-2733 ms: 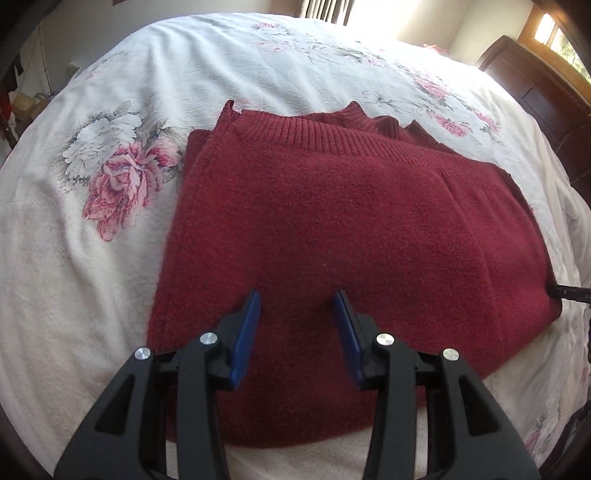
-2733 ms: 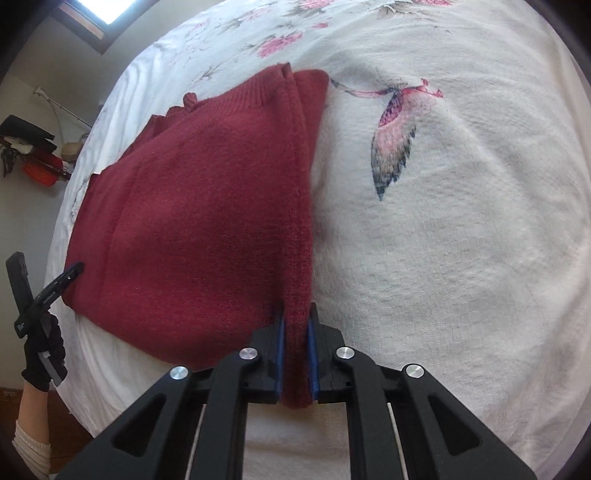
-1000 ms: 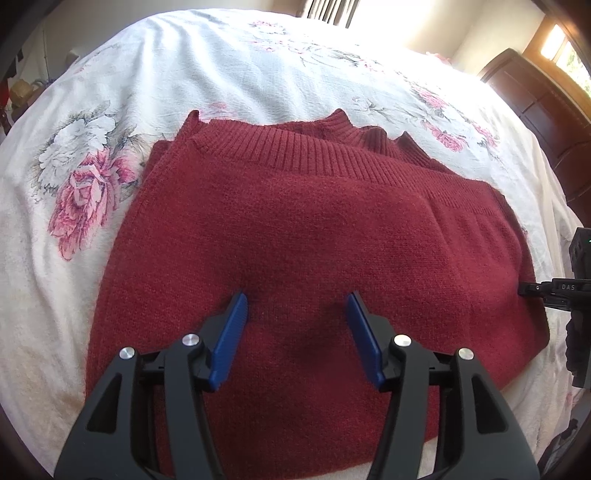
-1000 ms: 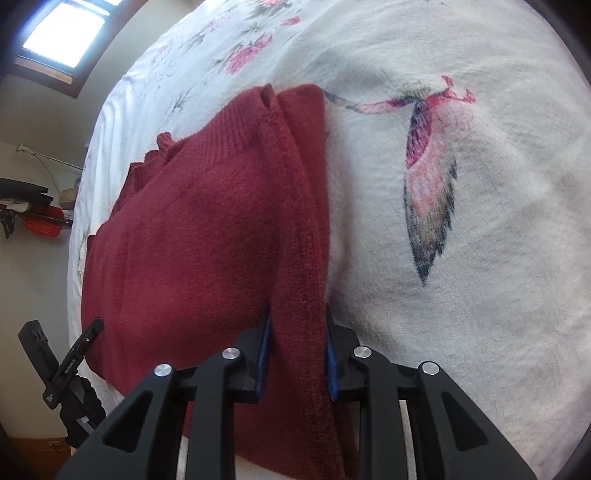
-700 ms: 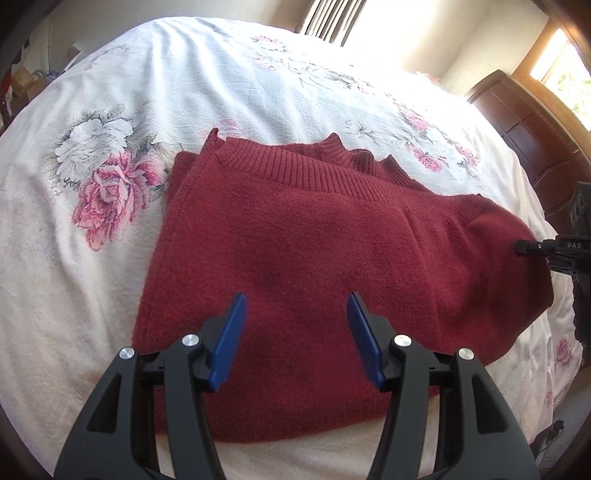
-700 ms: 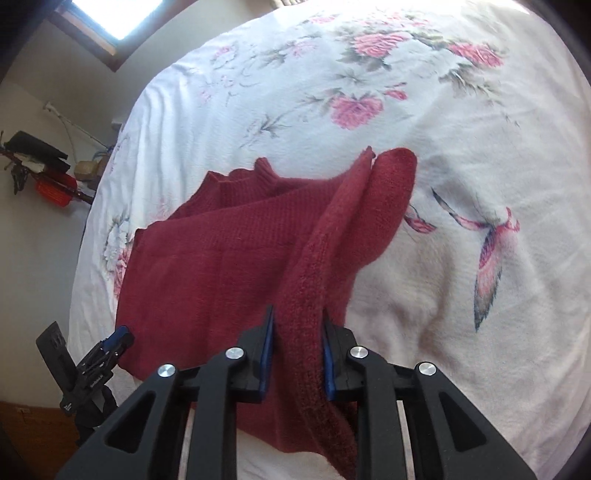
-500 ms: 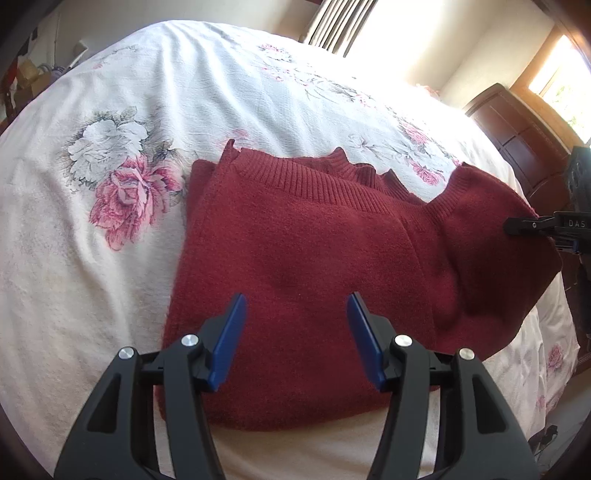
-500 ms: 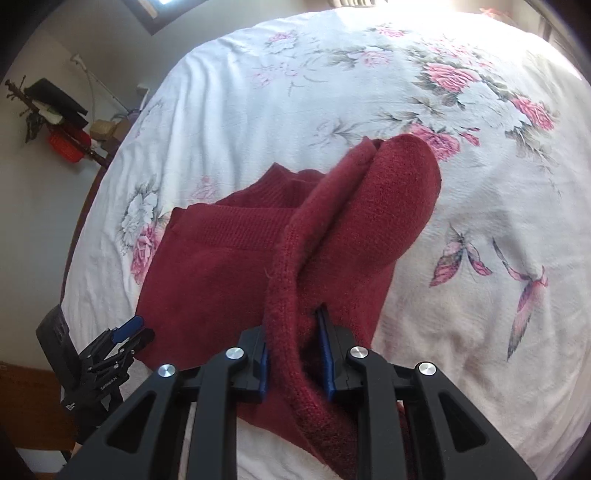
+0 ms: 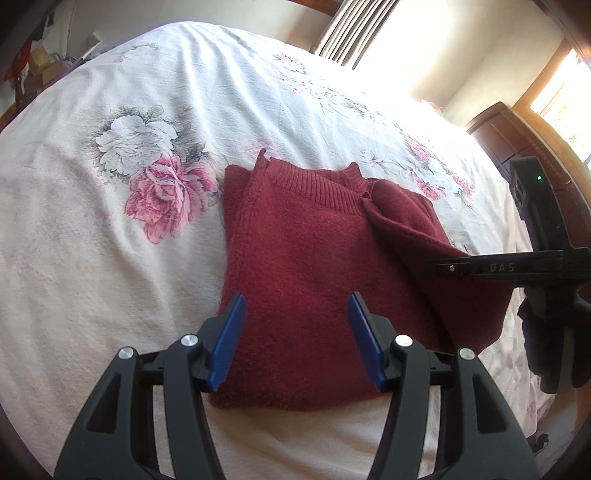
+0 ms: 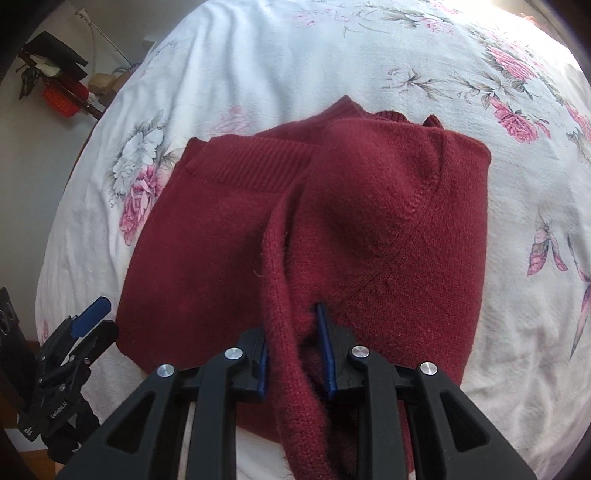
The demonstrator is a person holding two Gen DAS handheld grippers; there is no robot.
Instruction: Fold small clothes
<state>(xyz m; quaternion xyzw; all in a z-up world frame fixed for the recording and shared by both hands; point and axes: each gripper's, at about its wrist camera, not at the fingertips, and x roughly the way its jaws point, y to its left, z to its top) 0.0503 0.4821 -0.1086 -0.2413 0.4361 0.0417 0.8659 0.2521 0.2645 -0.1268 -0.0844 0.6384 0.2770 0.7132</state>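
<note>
A dark red knit sweater lies on a white floral bedspread. My left gripper hovers open over its near edge, with nothing between the blue pads. My right gripper is shut on the sweater's right edge, lifted and carried leftward over the body, so the right part drapes as a fold. From the left wrist view the right gripper enters from the right, pinching that raised flap. The ribbed hem shows at the far left.
The bedspread extends wide around the sweater. Dark wooden furniture stands past the bed at right, with curtains and a bright window behind. Clutter with a red object sits beside the bed. A gloved hand holds the right gripper.
My right gripper lifted the sweater's right edge and carried it left over the body, making a fold. The left gripper stayed open and pulled back slightly.
</note>
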